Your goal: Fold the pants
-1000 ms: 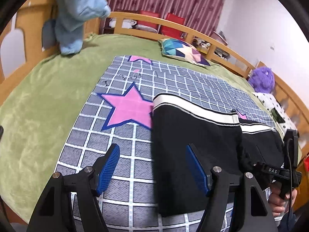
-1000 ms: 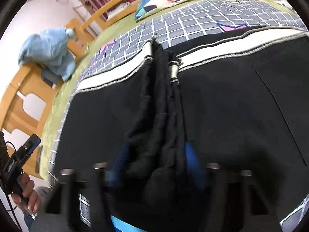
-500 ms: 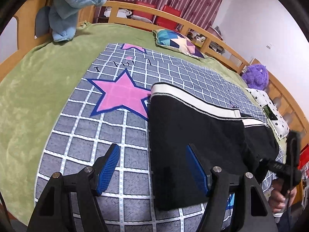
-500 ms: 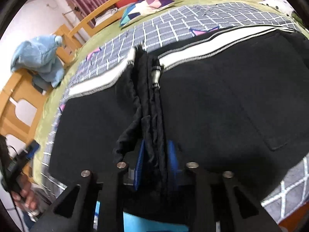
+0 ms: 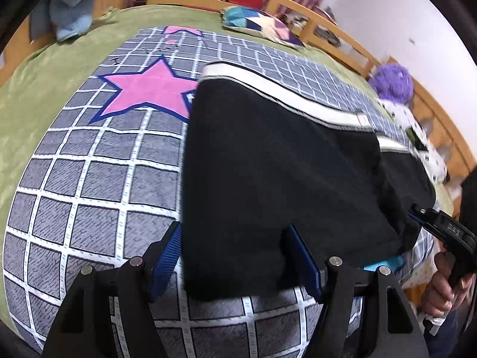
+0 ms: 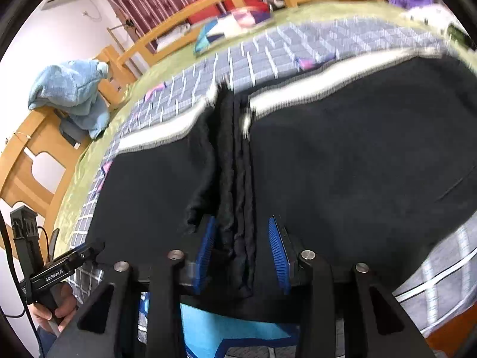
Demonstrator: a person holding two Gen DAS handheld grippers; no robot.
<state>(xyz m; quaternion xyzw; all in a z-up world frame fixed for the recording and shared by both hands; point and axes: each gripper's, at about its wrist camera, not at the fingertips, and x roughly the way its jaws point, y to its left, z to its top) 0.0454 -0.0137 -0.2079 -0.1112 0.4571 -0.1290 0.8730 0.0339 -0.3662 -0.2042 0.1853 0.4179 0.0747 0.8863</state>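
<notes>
Black pants (image 5: 277, 179) with a white side stripe (image 5: 298, 104) lie flat on a grey checked blanket (image 5: 98, 179) on the bed. My left gripper (image 5: 235, 259) is open, its blue pads straddling the pants' near left corner. In the right wrist view the pants (image 6: 357, 164) fill the frame, with a bunched black ridge of fabric (image 6: 235, 185) running down the middle. My right gripper (image 6: 243, 253) is open, its blue pads on either side of that ridge and apart from it.
A pink star (image 5: 146, 89) marks the blanket left of the pants. A green bedspread (image 5: 44, 68) lies beneath. A wooden bed rail (image 5: 342, 32) runs around the back, with a patterned pillow (image 5: 262, 26), a blue plush (image 6: 68, 89) and a purple plush (image 5: 393, 83).
My right gripper has opened and let go of the bunched fabric ridge it was shut on. My left gripper, still open, has moved right and forward so the pants' corner lies between its pads.
</notes>
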